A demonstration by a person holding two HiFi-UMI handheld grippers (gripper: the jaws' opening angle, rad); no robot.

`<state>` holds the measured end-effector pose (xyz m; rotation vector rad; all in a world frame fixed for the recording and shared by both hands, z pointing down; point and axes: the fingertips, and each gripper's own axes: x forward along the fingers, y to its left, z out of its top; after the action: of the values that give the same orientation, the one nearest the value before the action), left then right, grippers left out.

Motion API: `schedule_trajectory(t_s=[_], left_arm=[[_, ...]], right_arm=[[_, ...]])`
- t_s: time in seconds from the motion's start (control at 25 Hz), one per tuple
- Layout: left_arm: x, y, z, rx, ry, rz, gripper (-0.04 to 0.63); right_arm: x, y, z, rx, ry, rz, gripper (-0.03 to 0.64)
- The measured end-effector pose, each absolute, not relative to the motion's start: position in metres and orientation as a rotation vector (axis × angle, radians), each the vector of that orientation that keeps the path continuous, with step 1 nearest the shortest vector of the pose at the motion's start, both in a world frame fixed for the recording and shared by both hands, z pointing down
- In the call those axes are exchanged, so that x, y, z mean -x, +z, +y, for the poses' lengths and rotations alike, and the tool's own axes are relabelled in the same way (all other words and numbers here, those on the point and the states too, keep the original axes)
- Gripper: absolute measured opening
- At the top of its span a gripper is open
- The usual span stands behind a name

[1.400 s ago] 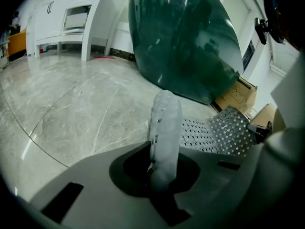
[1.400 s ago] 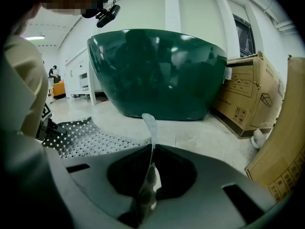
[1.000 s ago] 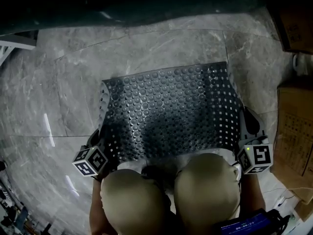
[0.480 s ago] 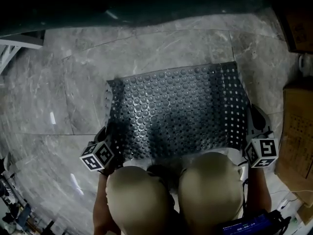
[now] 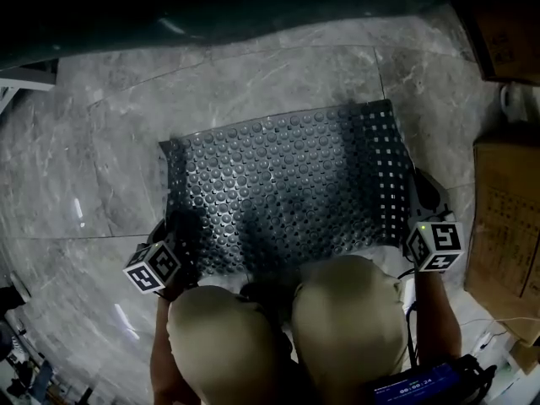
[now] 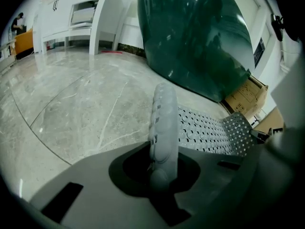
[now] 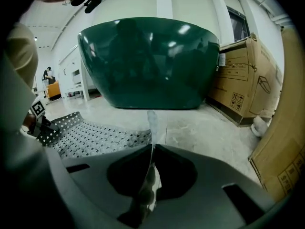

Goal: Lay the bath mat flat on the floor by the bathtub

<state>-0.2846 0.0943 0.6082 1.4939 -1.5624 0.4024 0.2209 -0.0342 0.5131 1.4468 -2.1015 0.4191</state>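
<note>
Shifted slightly left: grey studded rubber bath mat (image 5: 278, 192), beside dark green bathtub (image 5: 211, 7). Left gripper (image 5: 173, 243), right gripper (image 5: 419, 201) clamp its tub-far corners. Floppy, light; grip edges.

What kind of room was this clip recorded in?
Probably a bathroom still being fitted out, or a showroom: a green freestanding bathtub on a marble-tiled floor, a studded bath mat, cardboard boxes alongside.

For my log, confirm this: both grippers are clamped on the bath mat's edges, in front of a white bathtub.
The colour is wrong: the bathtub is dark green, as the right gripper view shows. The left gripper and right gripper are indeed both clamped on the edges of the bath mat in front of it.
</note>
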Motion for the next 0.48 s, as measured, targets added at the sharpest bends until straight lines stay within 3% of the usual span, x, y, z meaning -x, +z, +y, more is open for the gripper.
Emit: schedule_trajectory(t_s=[0.48], left_arm=[[0.285, 0.612, 0.094, -1.479, 0.432, -1.568, 0.04]], right_arm=[[-0.253, 0.549, -0.051, -1.483, 0.459, -2.047, 0.029]])
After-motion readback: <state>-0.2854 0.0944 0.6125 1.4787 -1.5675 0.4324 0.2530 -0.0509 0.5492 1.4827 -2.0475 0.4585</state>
